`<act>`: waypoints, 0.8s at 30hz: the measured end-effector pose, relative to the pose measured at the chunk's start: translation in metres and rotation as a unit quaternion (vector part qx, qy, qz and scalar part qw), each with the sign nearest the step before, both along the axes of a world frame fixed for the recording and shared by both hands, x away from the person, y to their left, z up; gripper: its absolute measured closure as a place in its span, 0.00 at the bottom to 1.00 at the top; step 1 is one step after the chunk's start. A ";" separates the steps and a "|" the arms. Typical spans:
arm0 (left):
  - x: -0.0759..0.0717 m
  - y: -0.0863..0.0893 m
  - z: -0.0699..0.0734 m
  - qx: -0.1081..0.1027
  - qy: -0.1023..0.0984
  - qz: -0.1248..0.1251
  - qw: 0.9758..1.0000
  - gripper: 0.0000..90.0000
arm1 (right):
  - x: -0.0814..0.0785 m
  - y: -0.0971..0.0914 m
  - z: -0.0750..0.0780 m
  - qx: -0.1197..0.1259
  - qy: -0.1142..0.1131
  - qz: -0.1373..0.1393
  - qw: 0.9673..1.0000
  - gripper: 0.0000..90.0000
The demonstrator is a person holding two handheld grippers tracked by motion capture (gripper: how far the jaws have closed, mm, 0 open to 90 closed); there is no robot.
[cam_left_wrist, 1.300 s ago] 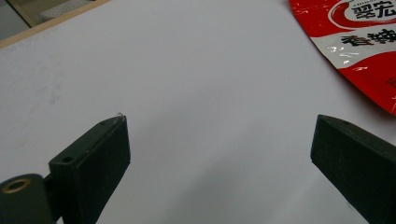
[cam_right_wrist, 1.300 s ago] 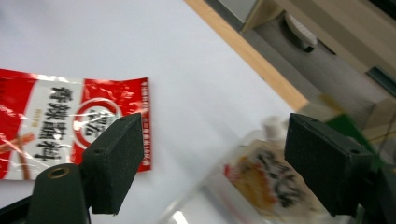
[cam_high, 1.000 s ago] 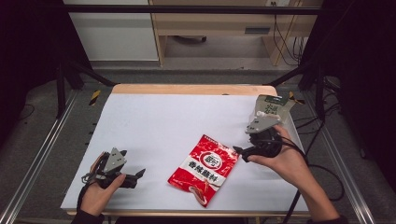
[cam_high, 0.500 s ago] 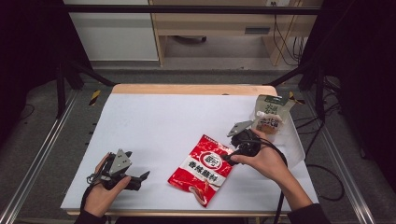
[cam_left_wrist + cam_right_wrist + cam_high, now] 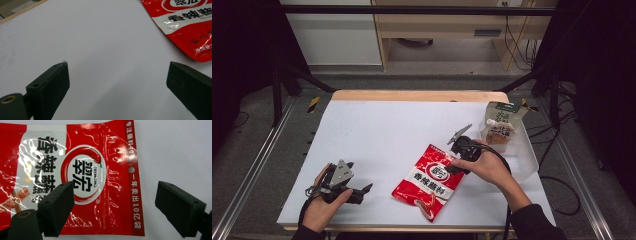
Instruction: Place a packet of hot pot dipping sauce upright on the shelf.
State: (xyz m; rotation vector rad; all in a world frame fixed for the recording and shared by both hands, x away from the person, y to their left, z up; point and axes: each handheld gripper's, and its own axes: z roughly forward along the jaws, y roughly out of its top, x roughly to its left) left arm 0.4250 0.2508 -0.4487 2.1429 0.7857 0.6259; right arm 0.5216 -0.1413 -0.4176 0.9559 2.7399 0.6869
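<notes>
Right claw [image 5: 451,161] open over red packet [image 5: 430,181].

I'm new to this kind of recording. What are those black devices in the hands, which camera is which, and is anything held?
A person holds a two-fingered gripper in each hand at a white table. One camera looks down from above; the other two ride on the grippers, looking along their fingers. The left gripper rests open near the table's front edge. The right gripper hovers open over the top end of a red snack packet, one finger above it, one beside it. Nothing is held. A second pouch stands in a clear bin.
</notes>
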 end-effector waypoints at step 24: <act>0.000 -0.001 -0.001 -0.001 0.001 -0.003 1.000 0.05 | 0.019 -0.004 -0.021 -0.026 0.068 -0.016 0.997 0.22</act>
